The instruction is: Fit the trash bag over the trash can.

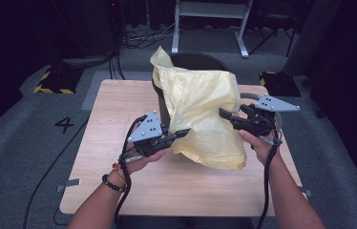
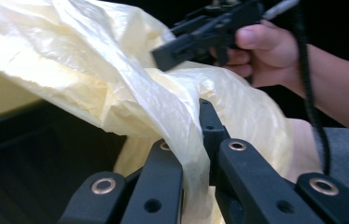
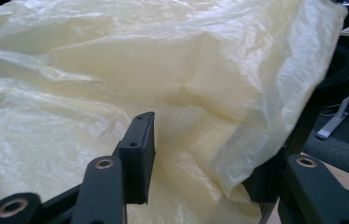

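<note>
A thin yellow plastic bag [image 1: 200,114] drapes over a black bin [image 1: 195,61] that stands on the far half of a wooden table [image 1: 119,181]. My left gripper [image 1: 185,131] reaches in from the left and is shut on a fold of the bag's lower left side. In the left gripper view the film [image 2: 116,84] is pinched between the jaws of that gripper [image 2: 184,128]. My right gripper [image 1: 224,113] is at the bag's right side with its jaws apart. In the right gripper view the bag [image 3: 163,70] hangs between the spread jaws of this gripper [image 3: 205,154], and a fold covers the right fingertip.
The bin's black rim [image 3: 336,79] lies just past the bag. On the grey floor are yellow-and-black striped blocks [image 1: 52,81], a painted number 4 [image 1: 64,125], cables and a white frame [image 1: 210,19] behind the table. The table's near half is bare wood.
</note>
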Available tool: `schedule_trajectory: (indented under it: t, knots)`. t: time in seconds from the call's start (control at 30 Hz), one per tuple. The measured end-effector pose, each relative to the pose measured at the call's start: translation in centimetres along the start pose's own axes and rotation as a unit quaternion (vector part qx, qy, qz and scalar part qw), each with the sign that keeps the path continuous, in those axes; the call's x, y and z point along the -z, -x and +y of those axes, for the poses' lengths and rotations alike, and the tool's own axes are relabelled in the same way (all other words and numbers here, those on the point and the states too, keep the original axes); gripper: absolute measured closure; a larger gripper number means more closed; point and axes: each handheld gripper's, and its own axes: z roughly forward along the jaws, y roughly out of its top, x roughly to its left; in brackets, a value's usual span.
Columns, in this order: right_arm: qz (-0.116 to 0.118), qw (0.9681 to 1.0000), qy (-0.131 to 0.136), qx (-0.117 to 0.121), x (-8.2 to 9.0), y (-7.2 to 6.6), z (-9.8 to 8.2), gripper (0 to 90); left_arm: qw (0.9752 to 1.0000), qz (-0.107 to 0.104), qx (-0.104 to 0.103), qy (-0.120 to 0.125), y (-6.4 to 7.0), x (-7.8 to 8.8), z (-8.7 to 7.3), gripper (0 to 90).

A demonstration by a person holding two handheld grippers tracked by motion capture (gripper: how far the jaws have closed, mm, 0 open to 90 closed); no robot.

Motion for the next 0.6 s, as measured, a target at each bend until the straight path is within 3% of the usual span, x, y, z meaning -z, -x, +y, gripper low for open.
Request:
schedule_trajectory:
  t: [0.23,0.3,0.37,0.47,0.53,0.57,0.6]
  knots:
    - [-0.045,0.9989,-0.005,0.014,1.0,0.3,0.1,38.6,0.9991,0.038,0.017,-0.005,-0.3,-0.4,0.1,89.9]
    - [-0.069,0.9974,-0.008,0.02,1.5,0.4,0.2,35.6,0.9984,0.049,0.028,-0.006,-0.5,-0.5,-0.1,89.9]
    - [-0.089,0.9952,-0.003,0.042,2.2,0.2,0.4,34.0,0.9976,0.057,0.038,-0.005,-0.8,-0.5,-0.2,89.9]
    - [-0.092,0.9938,0.011,0.061,3.1,-0.2,0.7,33.5,0.9972,0.062,0.04,-0.008,-0.9,-0.5,-0.2,89.9]
    - [-0.095,0.9909,0.023,0.093,3.7,-0.9,0.7,33.9,0.9973,0.059,0.043,-0.007,-1.0,-0.6,-0.1,89.9]
    - [-0.087,0.99,0.022,0.109,3.8,-1.3,0.8,34.0,0.9971,0.063,0.04,-0.011,-1.0,-0.9,0.1,89.9]
    - [-0.062,0.9899,0.019,0.126,3.8,-1.9,0.8,35.8,0.9971,0.063,0.041,-0.011,-1.1,-1.1,0.3,89.9]
